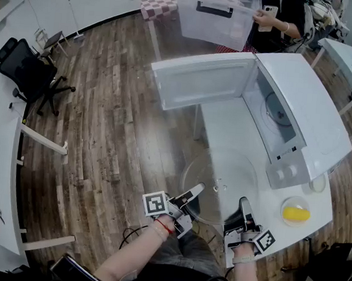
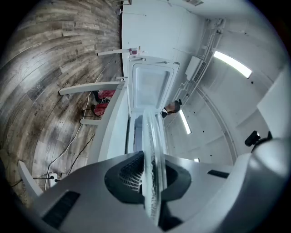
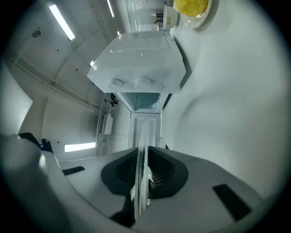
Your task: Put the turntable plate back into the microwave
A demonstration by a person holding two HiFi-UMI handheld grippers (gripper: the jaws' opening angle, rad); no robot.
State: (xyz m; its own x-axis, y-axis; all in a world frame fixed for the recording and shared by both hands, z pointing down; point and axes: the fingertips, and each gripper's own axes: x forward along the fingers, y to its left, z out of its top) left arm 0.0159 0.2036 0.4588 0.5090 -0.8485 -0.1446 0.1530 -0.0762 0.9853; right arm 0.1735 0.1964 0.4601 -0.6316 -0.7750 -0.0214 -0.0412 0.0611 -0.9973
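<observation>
**Head view:** carrying step. The turntable plate point(image 1: 221, 180), over the surface's point(image 1: 224, 119) near edge, is clamped by the left gripper point(image 1: 197, 189) at 7 o'clock and the right gripper point(image 1: 244, 204) at 5.

**Left gripper view:** jaws pinch the rim.

**Right gripper view:** likewise; the open microwave point(image 3: 141, 68) lies at 12 o'clock. The next move probably calls for level insertion. The bowl point(image 3: 191, 7) at 1 o'clock sits off the route.

L claw point(image 2: 152, 179) clamps turntable plate point(image 2: 150, 136) edge-on; open microwave door point(image 2: 152, 86) ahead.

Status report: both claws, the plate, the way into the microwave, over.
Left claw and right claw both shut on turntable plate rim. Plate held before microwave, not yet inside. Door open, nothing seen blocking.
</observation>
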